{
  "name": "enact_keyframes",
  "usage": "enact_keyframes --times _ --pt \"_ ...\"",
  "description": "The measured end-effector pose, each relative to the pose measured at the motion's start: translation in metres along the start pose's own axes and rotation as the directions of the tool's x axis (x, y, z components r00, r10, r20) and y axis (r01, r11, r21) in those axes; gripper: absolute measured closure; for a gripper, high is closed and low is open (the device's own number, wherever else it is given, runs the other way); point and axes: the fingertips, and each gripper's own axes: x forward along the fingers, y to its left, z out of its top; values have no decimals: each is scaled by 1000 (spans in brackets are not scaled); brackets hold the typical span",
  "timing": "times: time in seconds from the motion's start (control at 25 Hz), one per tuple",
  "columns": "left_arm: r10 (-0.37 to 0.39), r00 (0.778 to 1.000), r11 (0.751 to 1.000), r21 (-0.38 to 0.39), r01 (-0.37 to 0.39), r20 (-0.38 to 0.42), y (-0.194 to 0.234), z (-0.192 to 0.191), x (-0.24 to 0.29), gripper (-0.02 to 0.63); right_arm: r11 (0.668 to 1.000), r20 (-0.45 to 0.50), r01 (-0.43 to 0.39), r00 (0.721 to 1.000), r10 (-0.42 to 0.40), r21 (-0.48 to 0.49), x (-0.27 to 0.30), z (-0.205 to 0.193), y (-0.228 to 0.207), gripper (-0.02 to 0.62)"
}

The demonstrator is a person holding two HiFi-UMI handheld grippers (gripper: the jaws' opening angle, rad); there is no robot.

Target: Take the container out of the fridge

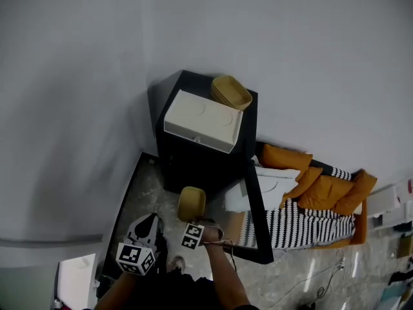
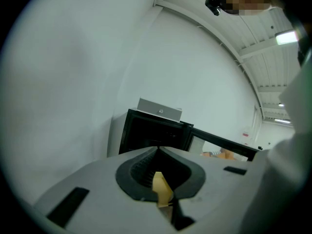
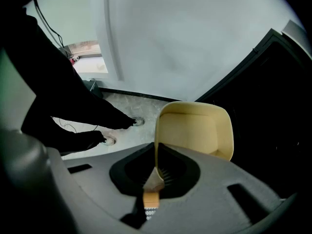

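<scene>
Right tongs (image 3: 156, 169) clamp one container (image 1: 191, 203) of two.

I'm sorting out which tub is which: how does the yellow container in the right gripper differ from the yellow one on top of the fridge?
The held container is clamped by its rim in the right gripper; the other container is ungripped. The held container hangs low in front of the open fridge; the other container sits on the fridge top beside a white box. Both are pale yellow with rounded corners.
</scene>
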Motion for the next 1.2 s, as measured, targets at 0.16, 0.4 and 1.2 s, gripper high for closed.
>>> enact_keyframes --times 0.16,0.4,1.2 --pt "9 1000 1000 4 -9 12 -14 1 -22 601 1000 4 7 1000 -7 1 -17 -1 17 589" --pt "33 999 999 6 -33 25 -28 -1 -51 601 1000 12 9 1000 -9 -4 -36 -4 45 589" --pt "-58 998 998 16 57 33 -9 18 -78 601 990 16 -30 999 28 137 -113 13 92 589"
